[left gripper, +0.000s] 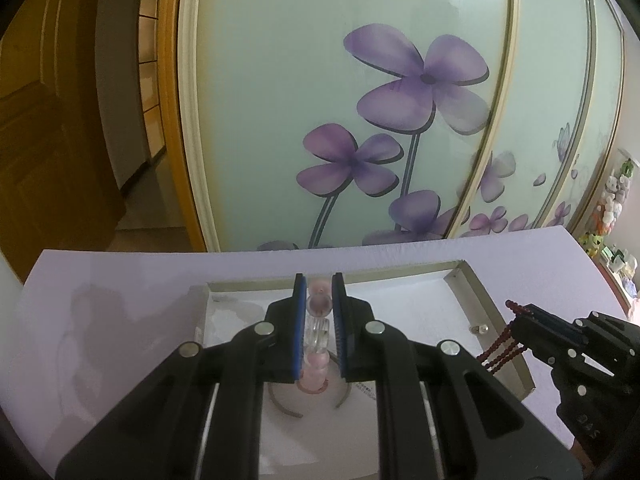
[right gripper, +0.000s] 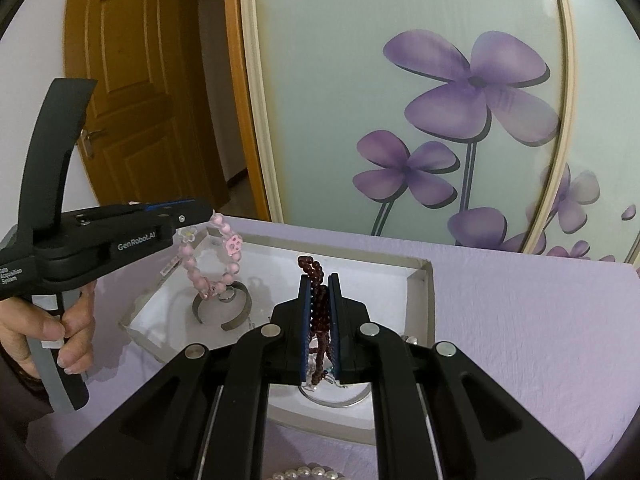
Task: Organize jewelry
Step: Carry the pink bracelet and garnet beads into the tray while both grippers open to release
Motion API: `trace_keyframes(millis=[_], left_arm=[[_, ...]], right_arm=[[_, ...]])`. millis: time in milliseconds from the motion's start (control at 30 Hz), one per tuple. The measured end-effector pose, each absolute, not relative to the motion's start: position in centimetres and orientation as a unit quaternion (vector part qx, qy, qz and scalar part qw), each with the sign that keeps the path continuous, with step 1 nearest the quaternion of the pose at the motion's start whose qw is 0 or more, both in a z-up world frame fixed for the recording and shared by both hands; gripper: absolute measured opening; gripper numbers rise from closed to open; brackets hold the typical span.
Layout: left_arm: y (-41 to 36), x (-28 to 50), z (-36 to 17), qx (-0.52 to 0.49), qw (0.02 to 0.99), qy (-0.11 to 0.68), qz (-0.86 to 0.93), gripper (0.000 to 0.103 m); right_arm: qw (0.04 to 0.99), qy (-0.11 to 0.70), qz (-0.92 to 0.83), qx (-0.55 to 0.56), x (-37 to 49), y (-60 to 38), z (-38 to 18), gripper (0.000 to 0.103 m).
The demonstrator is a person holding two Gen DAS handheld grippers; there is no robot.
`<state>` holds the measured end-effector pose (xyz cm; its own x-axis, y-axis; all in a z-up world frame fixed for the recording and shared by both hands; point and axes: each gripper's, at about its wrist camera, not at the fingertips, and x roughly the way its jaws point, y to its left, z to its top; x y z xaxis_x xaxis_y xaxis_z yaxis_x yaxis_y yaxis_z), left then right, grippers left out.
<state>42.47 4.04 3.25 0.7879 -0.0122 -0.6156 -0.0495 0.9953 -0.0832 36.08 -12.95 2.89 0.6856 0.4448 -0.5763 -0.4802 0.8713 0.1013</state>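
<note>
Resting on a lilac tabletop (right gripper: 520, 320), a shallow white tray (right gripper: 420, 280) with low walls holds most of the jewelry; an open dark metal cuff (right gripper: 224, 314) lies on its floor toward the left, with a small ring (right gripper: 227, 295) just inside the cuff's curve; a thin silvery bangle (right gripper: 340, 400) lies at the tray's near edge, partly hidden behind the right gripper (right gripper: 319, 280); a small silver piece (left gripper: 479, 328), too small to identify, sits by the tray's right wall; the left gripper (left gripper: 319, 280) is clamped on a pink bead bracelet (right gripper: 208, 264) with flower charms, which hangs over the tray's left part, its lowest beads just above the cuff, though whether they touch it cannot be told; the right gripper is closed on a dark red bead strand (right gripper: 318, 292), looped several times and held above the tray's near right area; outside the tray, a row of white pearls (right gripper: 304, 473) shows on the table at the very bottom of the right wrist view; a person's hand (right gripper: 60, 328) grips the left tool's handle.
</note>
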Motion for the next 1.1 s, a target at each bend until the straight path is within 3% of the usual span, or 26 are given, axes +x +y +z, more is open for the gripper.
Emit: trace_keyframes(millis=[433, 467, 533, 567, 600, 867, 967, 1100], left_arm=[[3.9, 44.2, 1.8, -0.046, 0.940, 0.337, 0.006, 0.013], [3.9, 44.2, 1.8, -0.046, 0.940, 0.337, 0.006, 0.013], [3.9, 44.3, 1.8, -0.046, 0.940, 0.337, 0.006, 0.013], [3.9, 44.3, 1.7, -0.046, 0.940, 0.338, 0.005, 0.013], [3.8, 44.3, 1.7, -0.047, 0.940, 0.338, 0.005, 0.013], [3.6, 44.5, 1.5, -0.046, 0.939, 0.341, 0.002, 0.014], [3.6, 44.5, 1.6, -0.044, 0.940, 0.338, 0.008, 0.031], [3.5, 44.1, 1.7, -0.044, 0.941, 0.336, 0.013, 0.038]], right_arm=[[0.912, 0.323, 0.250, -0.031, 36.7, -12.6, 1.9, 0.010], [0.912, 0.324, 0.249, -0.032, 36.7, -12.6, 1.8, 0.014], [0.912, 0.323, 0.249, -0.032, 36.6, -12.5, 1.8, 0.032], [0.914, 0.321, 0.248, -0.032, 36.5, -12.6, 1.9, 0.048], [0.914, 0.319, 0.248, -0.033, 36.4, -12.6, 2.0, 0.051], [0.914, 0.319, 0.249, -0.036, 36.2, -12.8, 2.1, 0.051], [0.913, 0.320, 0.249, -0.038, 36.0, -12.8, 2.1, 0.051], [0.914, 0.319, 0.249, -0.040, 35.5, -13.0, 2.3, 0.051]])
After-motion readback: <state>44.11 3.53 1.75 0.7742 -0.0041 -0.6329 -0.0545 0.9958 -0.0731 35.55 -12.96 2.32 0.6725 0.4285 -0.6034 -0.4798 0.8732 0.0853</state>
